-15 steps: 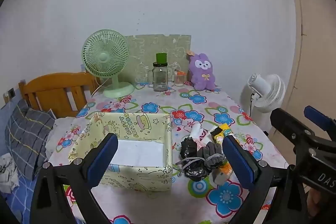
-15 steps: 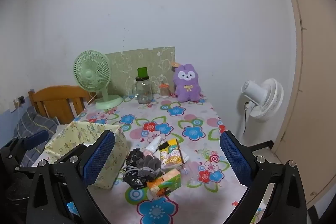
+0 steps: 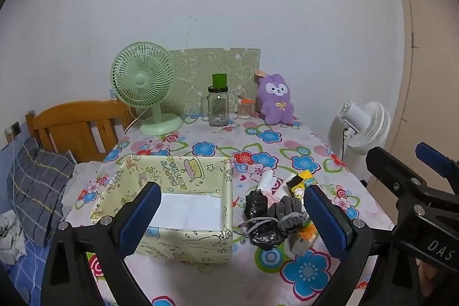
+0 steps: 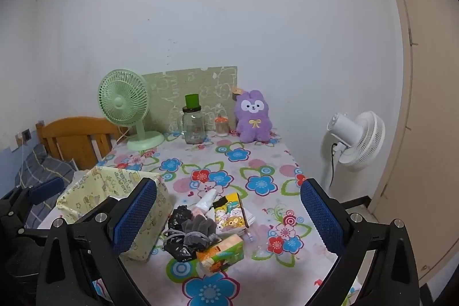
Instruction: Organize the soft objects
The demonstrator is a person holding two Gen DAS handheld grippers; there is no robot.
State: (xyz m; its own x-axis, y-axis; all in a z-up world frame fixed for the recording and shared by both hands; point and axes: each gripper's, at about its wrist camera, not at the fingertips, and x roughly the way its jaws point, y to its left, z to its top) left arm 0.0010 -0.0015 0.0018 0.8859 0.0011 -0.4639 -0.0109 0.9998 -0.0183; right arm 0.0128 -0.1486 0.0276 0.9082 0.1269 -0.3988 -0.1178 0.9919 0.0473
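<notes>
So from my left wrist camera, my left gripper (image 3: 228, 215) stands spread as wide as it goes, with nothing between its blue pads (image 3: 325, 220). It hovers above the near edge of the table (image 3: 218, 277), tipped a little downward. Ahead, towards the left, sits the yellow cartoon-print fabric storage box (image 3: 183, 174), and its white floor is bare: nothing has gone in. Just to its right lies the pile of soft things, touching one another: a crumpled black plastic bag (image 3: 258, 231), a grey glove (image 3: 287, 212), a white tube (image 3: 265, 179), a yellow cartoon tissue pack (image 3: 299, 185) and an orange tissue pack (image 3: 305, 238) partly hidden behind my right-hand pad. At the far end, against the wall, a purple plush bunny (image 3: 276, 101) stands upright beside a glass jar (image 3: 218, 108) and a green desk fan (image 3: 145, 88). My right gripper (image 3: 413, 185) shows at the right edge.

From my right wrist camera, the right gripper (image 4: 229, 215) is likewise fully spread and carries nothing. The same pile lies between and beyond its pads, nearer to the left one: the bag (image 4: 179, 237), the glove (image 4: 199, 230), the yellow pack (image 4: 231, 214) and the orange pack (image 4: 221, 250), with the box (image 4: 86, 191) just left of them.

I judge the sorting not yet begun: every loose soft item is left to move, and the plush perhaps too.
</notes>
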